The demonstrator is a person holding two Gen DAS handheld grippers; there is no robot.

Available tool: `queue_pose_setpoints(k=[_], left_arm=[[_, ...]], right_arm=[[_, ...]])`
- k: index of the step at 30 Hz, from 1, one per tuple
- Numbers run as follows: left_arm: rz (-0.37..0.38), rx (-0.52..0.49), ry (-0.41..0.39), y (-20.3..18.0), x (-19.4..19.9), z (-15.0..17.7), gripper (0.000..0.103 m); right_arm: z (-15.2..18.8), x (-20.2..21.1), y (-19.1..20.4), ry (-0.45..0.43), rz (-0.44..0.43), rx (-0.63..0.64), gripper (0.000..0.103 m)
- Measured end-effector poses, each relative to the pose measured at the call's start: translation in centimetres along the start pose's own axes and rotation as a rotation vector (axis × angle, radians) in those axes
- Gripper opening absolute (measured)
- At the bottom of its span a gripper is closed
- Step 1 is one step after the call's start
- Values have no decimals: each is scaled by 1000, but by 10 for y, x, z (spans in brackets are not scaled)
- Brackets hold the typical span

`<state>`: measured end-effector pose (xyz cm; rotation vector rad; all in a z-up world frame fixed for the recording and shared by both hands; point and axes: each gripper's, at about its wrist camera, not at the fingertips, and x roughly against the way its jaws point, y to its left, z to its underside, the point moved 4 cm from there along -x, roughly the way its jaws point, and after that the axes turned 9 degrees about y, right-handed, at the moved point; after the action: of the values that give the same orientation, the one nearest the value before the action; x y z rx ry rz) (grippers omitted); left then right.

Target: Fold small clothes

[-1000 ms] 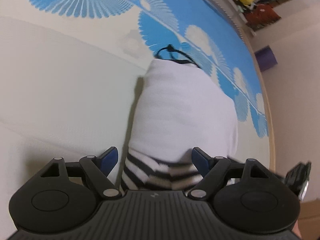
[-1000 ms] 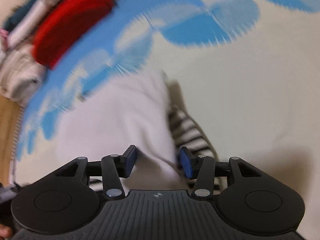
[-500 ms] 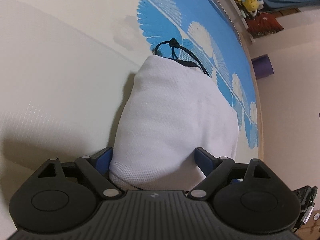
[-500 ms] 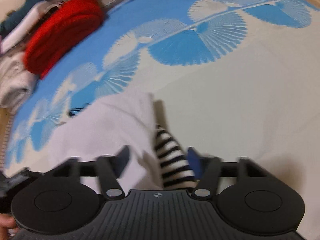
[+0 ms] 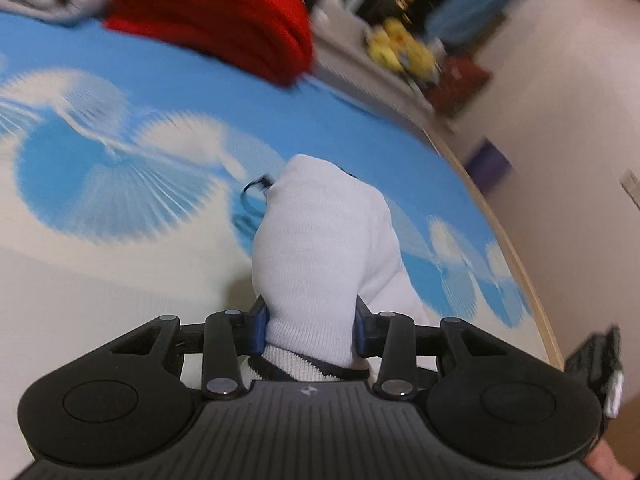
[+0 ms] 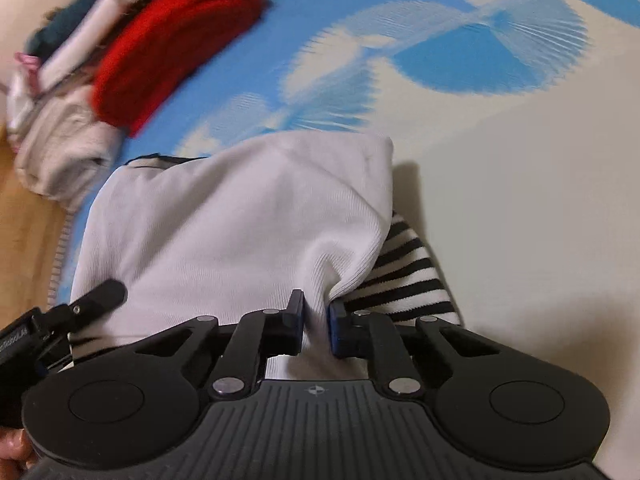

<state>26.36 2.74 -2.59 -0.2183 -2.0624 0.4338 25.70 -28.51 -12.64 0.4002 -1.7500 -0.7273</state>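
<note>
A small white garment (image 5: 324, 248) with black-and-white striped trim lies on a blue-and-cream patterned bed cover (image 5: 120, 184). My left gripper (image 5: 309, 328) is shut on a bunched edge of the white garment and lifts it. In the right wrist view the same white garment (image 6: 224, 224) spreads ahead, with its striped part (image 6: 404, 280) at the right. My right gripper (image 6: 316, 322) is shut on a fold of the white cloth. A black drawstring (image 5: 250, 200) shows beyond the garment.
A folded red garment (image 5: 216, 12) and pale folded clothes (image 6: 60, 136) are stacked at the far edge of the bed. Yellow soft toys (image 5: 400, 52) and a purple object (image 5: 486, 166) stand by the wall. The bed's wooden edge (image 5: 516, 248) runs along the right.
Both grippers have closed on the white garment. The left gripper has tilted up, so the red pile is now in its view. The garment is bunched and raised.
</note>
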Motion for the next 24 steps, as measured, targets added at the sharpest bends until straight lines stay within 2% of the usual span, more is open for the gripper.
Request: queue_pose_setpoints(k=[1,3,5,6,8,10,12,13,14,15,16,17,18,20,21,22,24], left_arm=[[-23,12,-12,10,5,-6,47],[-111,64,-31,41,15,-15,59],[-174,105,-35,66,24,-18,60],[-169,114,-31,74,29,-19,60],[-112,100,2,81,39,-15,60],[-56,61,65,80,40,-7,60],[-13,60,183,83,27,7,60],[-27,55,272,86,13,18,60],[-86,30,332,89,1,27,55],[-178,-28,366,92,-8,35,54],[-249,-87,363,92,-11,38,60],[-280,-109,353,92,-9,38,70],[-274,-89,348,94,-7,37,70],[-228,-18,351,100,3,36,69],[-216,-4,349,100,7,36,70],[-207,7,349,101,12,37,72],[-199,49,361,105,15,36,80]], right_arm=[[-2,-5,14,-17,-23,28,9],[-8,-17,40,-42,-51,81,9],[-12,-34,59,-33,-23,110,9],[-13,-42,63,-19,-11,113,8],[-10,-57,71,19,22,125,7],[-8,-63,75,16,105,159,7],[-10,-63,72,11,110,161,7],[-10,-62,73,9,102,156,8],[-10,-61,72,9,98,149,9],[-11,-58,70,1,101,138,12],[-7,-57,70,-10,112,123,13],[-8,-54,68,-17,115,110,15],[-7,-52,64,-12,108,98,21],[-2,-47,59,41,35,93,32],[2,-47,57,81,5,106,44],[7,-47,56,112,-10,125,51],[15,-47,55,140,-3,166,50]])
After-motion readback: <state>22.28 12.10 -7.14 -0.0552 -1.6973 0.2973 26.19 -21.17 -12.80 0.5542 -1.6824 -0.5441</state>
